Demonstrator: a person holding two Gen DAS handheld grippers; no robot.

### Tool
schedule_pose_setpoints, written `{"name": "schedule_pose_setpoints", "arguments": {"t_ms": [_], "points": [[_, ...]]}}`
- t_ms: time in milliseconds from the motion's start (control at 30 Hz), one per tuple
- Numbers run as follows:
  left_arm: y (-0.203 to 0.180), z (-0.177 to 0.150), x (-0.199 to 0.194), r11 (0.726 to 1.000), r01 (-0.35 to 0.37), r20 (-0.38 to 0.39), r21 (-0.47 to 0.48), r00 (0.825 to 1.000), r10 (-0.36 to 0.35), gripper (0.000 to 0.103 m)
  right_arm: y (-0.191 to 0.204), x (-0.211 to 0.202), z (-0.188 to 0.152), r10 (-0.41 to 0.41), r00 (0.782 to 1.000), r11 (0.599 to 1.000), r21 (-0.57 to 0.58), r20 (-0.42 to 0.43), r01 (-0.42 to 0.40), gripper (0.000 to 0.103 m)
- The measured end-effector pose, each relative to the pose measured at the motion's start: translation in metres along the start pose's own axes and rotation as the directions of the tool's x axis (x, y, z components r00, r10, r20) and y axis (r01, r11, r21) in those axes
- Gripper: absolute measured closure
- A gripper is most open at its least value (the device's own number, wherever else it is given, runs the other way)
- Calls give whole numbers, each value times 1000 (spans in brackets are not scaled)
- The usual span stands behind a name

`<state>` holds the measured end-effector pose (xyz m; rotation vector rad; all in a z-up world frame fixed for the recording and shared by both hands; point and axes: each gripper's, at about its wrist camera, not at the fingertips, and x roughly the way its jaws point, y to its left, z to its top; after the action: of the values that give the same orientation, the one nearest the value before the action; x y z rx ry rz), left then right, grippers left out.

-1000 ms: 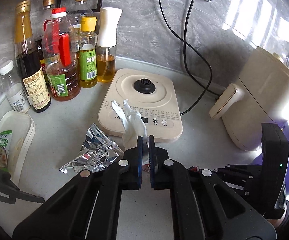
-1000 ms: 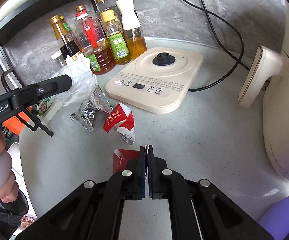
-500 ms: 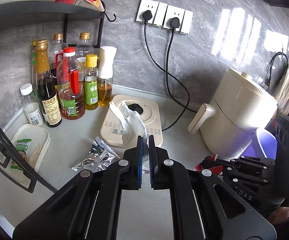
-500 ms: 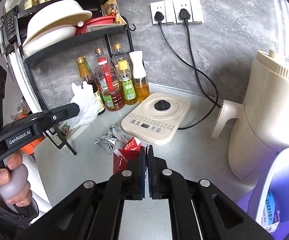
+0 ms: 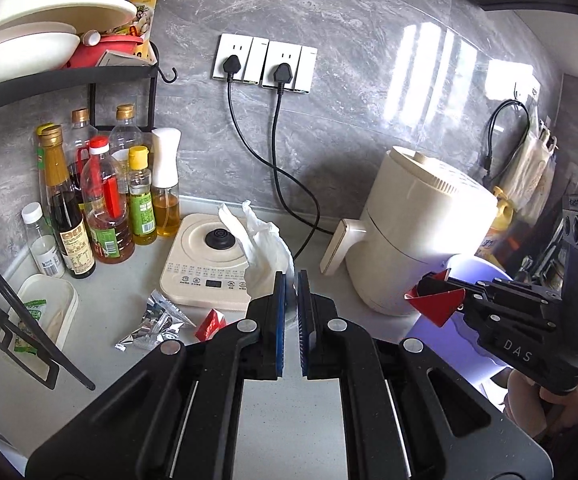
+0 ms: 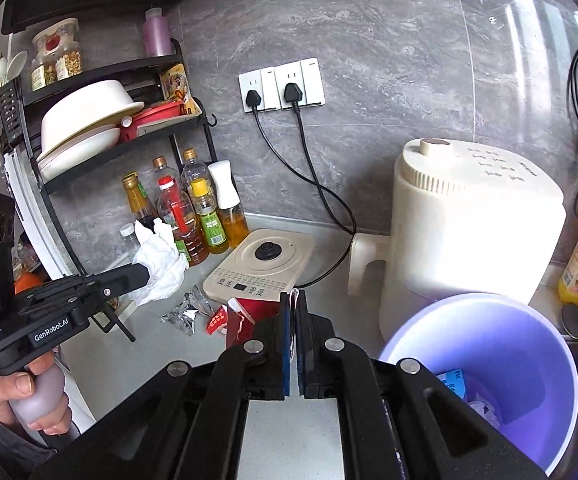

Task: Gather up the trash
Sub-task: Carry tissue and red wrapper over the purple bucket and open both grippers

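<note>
Fingers of left gripper (image 5: 291, 280) closed on crumpled white tissue (image 5: 263, 246), held aloft above grey stone surface (image 5: 293, 412). Fingers of right gripper (image 6: 293, 300) closed on torn red paper carton (image 6: 249, 314), beside round purple plastic bin (image 6: 545, 364). Crinkled silver foil wrapper (image 5: 155, 322) and small red packet scrap (image 5: 211, 322) uncollected on surface near cream induction base (image 5: 205, 256).

Risk: light tissue may drift outside bin rim on release. Thin carton grip may slip in transit.
</note>
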<state>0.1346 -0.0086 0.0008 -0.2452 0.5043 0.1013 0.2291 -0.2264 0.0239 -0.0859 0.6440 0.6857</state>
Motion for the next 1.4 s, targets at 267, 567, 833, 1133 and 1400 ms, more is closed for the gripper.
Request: {"name": "schedule_pose_setpoints", "arguments": {"t_ms": [267, 567, 833, 1133, 1400], "points": [[-41, 4, 8, 995, 84, -5, 61, 996, -84, 97, -60, -42, -6, -150, 988, 984, 106, 38, 145, 99], [-103, 14, 24, 964, 214, -37, 155, 977, -211, 97, -109, -78, -22, -255, 965, 941, 245, 61, 233, 96], [-158, 17, 40, 909, 350, -84, 226, 937, -339, 97, -139, -113, -44, -353, 932, 889, 337, 77, 309, 59], [-207, 9, 58, 838, 465, -157, 285, 885, -438, 97, -155, -149, -67, -445, 894, 831, 396, 55, 390, 59], [-251, 8, 72, 769, 549, -212, 329, 836, -506, 94, -152, -160, -84, -483, 875, 795, 430, 21, 428, 59]]}}
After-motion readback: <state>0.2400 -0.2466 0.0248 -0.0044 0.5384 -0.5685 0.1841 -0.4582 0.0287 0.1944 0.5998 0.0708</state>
